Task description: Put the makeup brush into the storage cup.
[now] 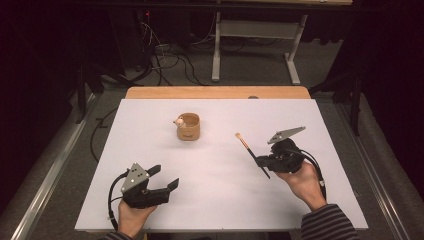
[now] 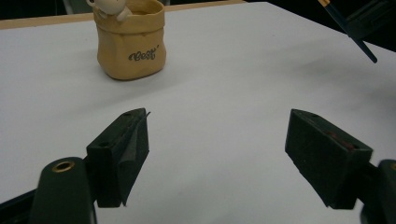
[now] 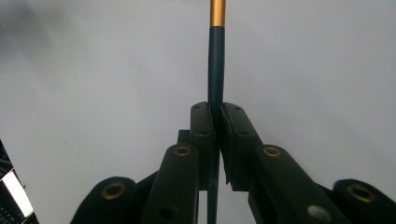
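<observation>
A tan sack-shaped pot (image 1: 188, 127) with a small pale figure on its rim stands at the far middle of the white table (image 1: 220, 165); the same pot (image 2: 130, 39) shows in the left gripper view. My right gripper (image 1: 261, 161) is shut on a dark-handled brush (image 1: 251, 154), whose gold ferrule and bristle end point up and away toward the pot. In the right gripper view the brush (image 3: 216, 60) runs straight up between the closed jaws. My left gripper (image 1: 166, 177) rests near the front left, open and empty, with wide-spread fingers (image 2: 123, 149).
A wooden strip (image 1: 217, 93) borders the table's far edge. Beyond it, a desk frame (image 1: 255, 35) and cables (image 1: 165, 55) sit on the floor. The right gripper and brush tip (image 2: 359, 28) appear at the top right of the left gripper view.
</observation>
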`<action>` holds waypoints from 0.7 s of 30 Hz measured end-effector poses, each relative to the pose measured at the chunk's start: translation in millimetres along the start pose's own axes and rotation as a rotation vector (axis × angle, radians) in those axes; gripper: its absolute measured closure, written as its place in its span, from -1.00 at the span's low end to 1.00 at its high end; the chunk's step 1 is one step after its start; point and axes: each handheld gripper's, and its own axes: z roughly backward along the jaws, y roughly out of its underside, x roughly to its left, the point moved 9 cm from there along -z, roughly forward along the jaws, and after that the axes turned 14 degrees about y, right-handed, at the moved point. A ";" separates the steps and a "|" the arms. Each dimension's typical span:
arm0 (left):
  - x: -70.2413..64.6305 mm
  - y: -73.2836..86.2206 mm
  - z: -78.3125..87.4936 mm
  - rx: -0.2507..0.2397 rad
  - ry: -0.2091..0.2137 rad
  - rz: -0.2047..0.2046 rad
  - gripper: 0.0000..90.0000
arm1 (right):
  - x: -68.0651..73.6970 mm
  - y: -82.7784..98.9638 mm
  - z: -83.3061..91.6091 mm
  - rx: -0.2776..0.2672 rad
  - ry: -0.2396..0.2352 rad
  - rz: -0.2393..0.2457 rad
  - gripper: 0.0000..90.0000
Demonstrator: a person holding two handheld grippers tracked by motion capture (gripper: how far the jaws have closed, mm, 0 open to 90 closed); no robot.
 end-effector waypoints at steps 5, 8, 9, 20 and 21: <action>-2.0 -0.2 -1.5 0.003 0.005 -0.002 -0.50 | 3.9 8.3 1.4 -0.027 -0.016 -0.018 0.91; -3.5 -0.6 -2.2 0.002 0.011 -0.003 -0.49 | 9.2 12.4 3.5 -0.045 -0.027 -0.031 0.91; -4.1 -0.7 -2.5 0.003 0.014 -0.004 -0.49 | 9.2 12.4 3.5 -0.045 -0.027 -0.031 0.91; -10.2 -2.5 -4.5 0.011 0.029 -0.017 -0.50 | 31.5 10.7 8.0 -0.116 -0.067 -0.013 0.91; -10.5 -3.4 -4.3 0.007 0.026 -0.021 -0.50 | 33.2 11.1 7.7 -0.122 -0.072 -0.011 0.91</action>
